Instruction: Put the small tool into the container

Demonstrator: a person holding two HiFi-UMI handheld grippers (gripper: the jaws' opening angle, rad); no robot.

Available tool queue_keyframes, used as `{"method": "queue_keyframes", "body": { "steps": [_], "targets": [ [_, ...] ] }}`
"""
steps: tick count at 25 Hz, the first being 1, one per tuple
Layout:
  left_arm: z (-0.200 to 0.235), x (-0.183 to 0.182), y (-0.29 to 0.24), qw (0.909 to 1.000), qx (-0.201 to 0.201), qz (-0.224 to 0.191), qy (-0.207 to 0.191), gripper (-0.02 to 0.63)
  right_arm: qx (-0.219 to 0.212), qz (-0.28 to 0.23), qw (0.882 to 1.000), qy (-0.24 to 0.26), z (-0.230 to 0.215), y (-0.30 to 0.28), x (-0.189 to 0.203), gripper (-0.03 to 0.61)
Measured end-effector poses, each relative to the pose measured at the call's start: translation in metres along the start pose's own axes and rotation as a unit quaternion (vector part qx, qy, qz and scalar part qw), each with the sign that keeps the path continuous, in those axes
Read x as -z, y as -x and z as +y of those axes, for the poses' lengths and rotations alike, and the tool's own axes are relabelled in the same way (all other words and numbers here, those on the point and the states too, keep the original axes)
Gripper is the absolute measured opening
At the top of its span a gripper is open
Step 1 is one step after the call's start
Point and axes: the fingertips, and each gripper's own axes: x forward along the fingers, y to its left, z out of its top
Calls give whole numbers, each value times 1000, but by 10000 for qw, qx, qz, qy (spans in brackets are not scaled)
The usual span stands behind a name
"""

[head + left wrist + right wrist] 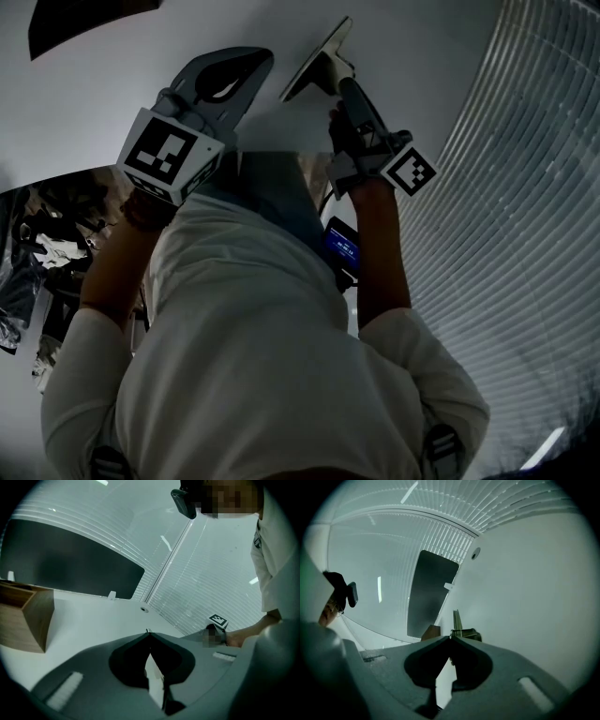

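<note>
Showing in the middle of the right gripper view, the small dark green tool with a thin flat part (461, 629) sits just above the tips of the right gripper (451, 638). Its thin part points up the frame. The brown wooden box (431, 632) is just to its left. The right gripper looks nearer to the tool than the left gripper (149, 633). Both grippers have their jaws pressed together with nothing between them. There is one tool, one box and two grippers, all by the white table (525, 592).

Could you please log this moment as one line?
left gripper shut, empty | right gripper shut, empty | tool outside container, not held
</note>
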Motion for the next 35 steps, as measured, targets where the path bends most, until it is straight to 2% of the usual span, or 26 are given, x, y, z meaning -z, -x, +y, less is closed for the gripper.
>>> {"method": "queue_keyframes", "body": {
  "steps": [10, 21, 29, 35],
  "targets": [
    [1, 9, 4, 9998, -117, -104, -122, 3, -341, -105, 9993, 77, 5, -2, -1, 6],
    [0, -4, 15, 9984, -360, -422, -137, 3, -764, -50, 9967, 271, 35, -3, -10, 6],
    [-4, -39, 37, 9946, -573, -855, -151, 3, -964, -6, 9941, 492, 78, 1, -21, 6],
    [-8, -48, 64, 9915, -706, -1070, -237, 3, -1287, -63, 9907, 441, 103, 7, -11, 6]
  ]
}}
